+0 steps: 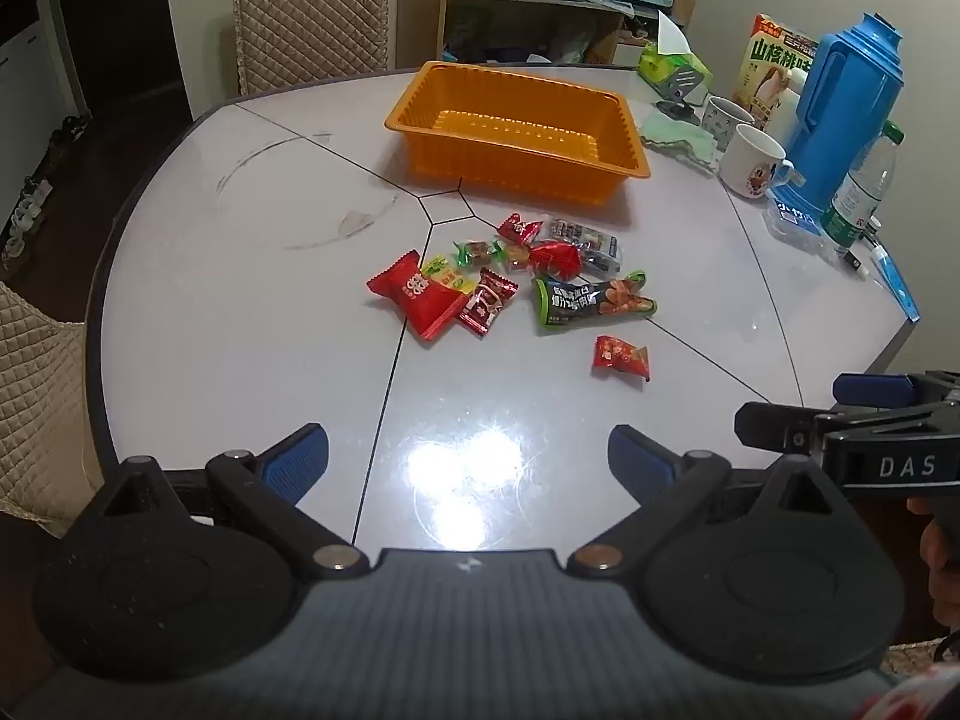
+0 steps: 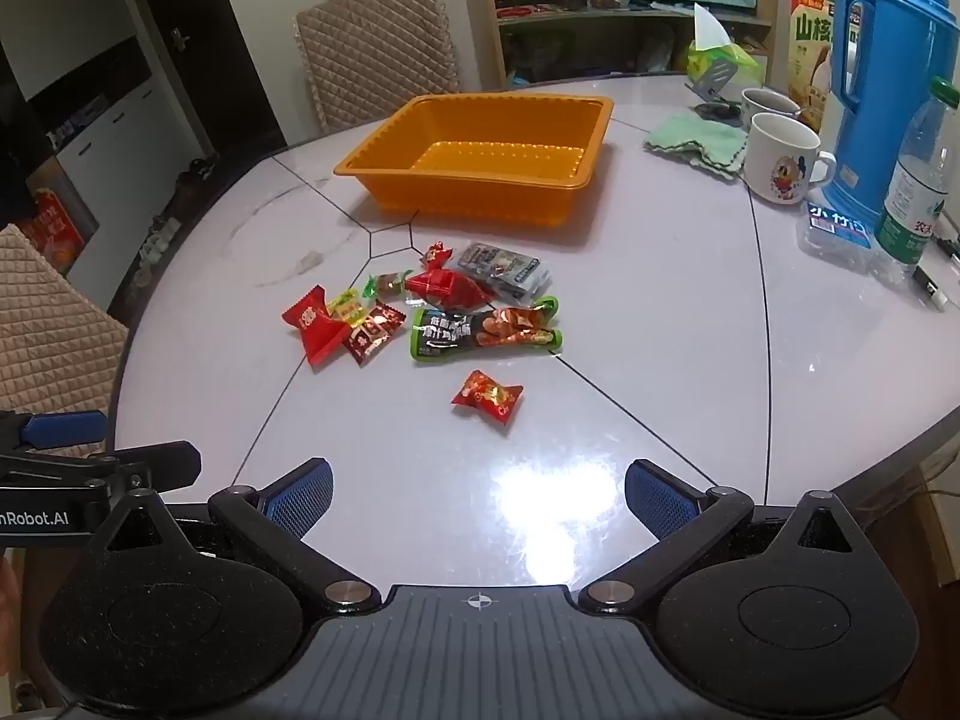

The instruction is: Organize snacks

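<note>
An empty orange tray (image 1: pixel 606 167) (image 2: pixel 360 168) sits past the middle of the white table. In front of it lie several wrapped snacks: a big red packet (image 1: pixel 420 294) (image 2: pixel 312 324), a dark green-edged packet (image 1: pixel 591 300) (image 2: pixel 486 330), a red pouch (image 1: pixel 555 258) (image 2: pixel 447 291), and a lone red candy (image 1: pixel 621 357) (image 2: pixel 487 397) closest to me. My left gripper (image 1: pixel 468 459) hovers open above the near table edge, well short of the snacks, nothing between its fingers. My right gripper (image 2: pixel 479 495) is likewise open and empty beside it.
At the right stand two white mugs (image 1: pixel 753 162) (image 2: pixel 780 159), a blue thermos (image 1: pixel 840 96) (image 2: pixel 888 84), a water bottle (image 1: pixel 864 186) (image 2: pixel 918 180), a green cloth (image 2: pixel 696 141), a tissue pack and a carton. Quilted chairs (image 1: pixel 312 12) (image 2: pixel 372 42) ring the table.
</note>
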Available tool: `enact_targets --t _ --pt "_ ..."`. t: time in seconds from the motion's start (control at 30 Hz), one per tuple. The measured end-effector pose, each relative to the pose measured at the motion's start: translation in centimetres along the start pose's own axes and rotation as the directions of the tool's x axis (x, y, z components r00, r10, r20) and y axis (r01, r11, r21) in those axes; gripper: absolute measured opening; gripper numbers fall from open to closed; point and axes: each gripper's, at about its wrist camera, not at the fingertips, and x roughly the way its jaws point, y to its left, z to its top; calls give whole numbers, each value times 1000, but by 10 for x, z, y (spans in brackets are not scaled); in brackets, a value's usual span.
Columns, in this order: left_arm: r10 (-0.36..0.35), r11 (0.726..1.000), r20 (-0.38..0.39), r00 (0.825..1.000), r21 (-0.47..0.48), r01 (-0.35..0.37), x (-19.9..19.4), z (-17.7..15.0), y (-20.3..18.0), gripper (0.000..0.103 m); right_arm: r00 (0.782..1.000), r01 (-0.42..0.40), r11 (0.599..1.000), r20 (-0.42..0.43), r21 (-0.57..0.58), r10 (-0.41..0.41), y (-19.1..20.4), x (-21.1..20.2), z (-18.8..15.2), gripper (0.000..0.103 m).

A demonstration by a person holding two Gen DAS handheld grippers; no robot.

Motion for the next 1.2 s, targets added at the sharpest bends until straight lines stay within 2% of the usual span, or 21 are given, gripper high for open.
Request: enact_targets --t 1.2 --pt "7 1000 -7 1000 4 -7 4 0 -1 99 1000 -1 1000 -10 6 1 -3 6 1 103"
